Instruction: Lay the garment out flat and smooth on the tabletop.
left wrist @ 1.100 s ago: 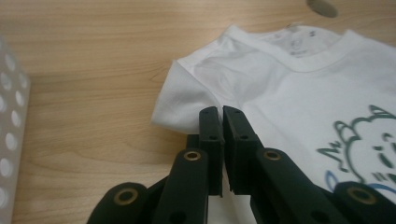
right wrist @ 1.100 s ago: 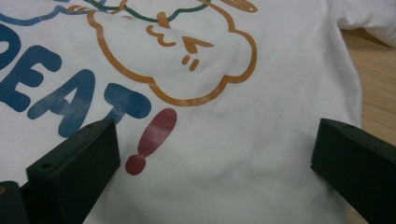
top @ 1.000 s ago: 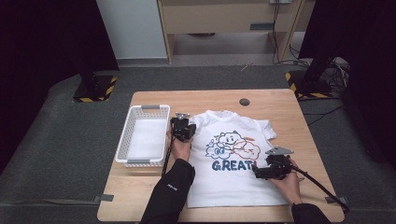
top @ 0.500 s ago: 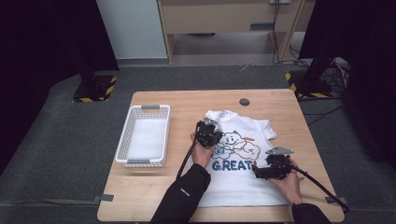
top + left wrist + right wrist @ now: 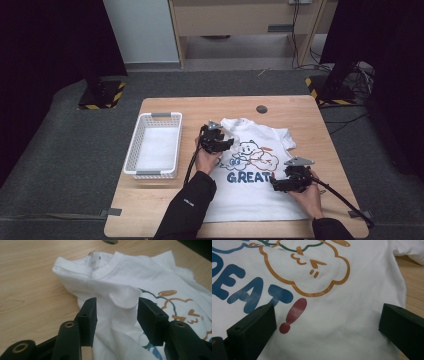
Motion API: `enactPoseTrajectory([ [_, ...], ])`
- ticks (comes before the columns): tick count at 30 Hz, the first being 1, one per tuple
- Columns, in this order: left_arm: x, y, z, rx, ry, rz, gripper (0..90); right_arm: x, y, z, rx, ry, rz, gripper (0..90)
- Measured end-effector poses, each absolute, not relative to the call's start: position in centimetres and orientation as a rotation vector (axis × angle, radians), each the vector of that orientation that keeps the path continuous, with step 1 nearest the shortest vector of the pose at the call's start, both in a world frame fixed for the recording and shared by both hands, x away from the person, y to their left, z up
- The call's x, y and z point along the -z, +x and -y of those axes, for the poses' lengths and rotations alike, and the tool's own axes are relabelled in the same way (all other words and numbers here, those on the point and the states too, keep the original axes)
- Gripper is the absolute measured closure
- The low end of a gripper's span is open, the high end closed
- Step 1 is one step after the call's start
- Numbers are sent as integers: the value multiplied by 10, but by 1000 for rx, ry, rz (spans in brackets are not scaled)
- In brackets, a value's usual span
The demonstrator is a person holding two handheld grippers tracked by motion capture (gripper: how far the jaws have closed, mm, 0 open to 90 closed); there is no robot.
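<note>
- White T-shirt (image 5: pixel 260 170) lies flat on table (image 5: pixel 165 210), left sleeve folded in; light, limp, bunches easily.
- Left gripper (image 5: pixel 115 315): jaws just been opening, fabric fold between, not pinched.
- Right gripper (image 5: pixel 327 322): jaws spread wide over print.
- We'd grab hems/seams w/ both grippers.

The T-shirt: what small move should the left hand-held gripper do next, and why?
Probably draw the left hand-held gripper back off the T-shirt. Its jaws have just been opening, and the folded-in sleeve lies loose between them, unpinched. The right hand-held gripper hangs open over the print.
</note>
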State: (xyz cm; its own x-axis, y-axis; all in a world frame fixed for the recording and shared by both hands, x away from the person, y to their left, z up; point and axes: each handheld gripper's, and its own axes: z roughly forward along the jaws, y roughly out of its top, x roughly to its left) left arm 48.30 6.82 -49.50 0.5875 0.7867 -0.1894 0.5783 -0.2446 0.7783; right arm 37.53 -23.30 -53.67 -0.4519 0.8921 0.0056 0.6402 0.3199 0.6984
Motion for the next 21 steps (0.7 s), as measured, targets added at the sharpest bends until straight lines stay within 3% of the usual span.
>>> enactPoseTrajectory([
  [6,507,488,-57,-348,1967,-1030,457,537,375,233,-904,1361,-2211,12],
  [18,502,491,-36,-147,1930,-985,458,537,375,233,-903,1358,-2211,13],
  [21,501,491,-39,-184,1967,-983,461,537,375,233,-903,1359,-2211,13],
])
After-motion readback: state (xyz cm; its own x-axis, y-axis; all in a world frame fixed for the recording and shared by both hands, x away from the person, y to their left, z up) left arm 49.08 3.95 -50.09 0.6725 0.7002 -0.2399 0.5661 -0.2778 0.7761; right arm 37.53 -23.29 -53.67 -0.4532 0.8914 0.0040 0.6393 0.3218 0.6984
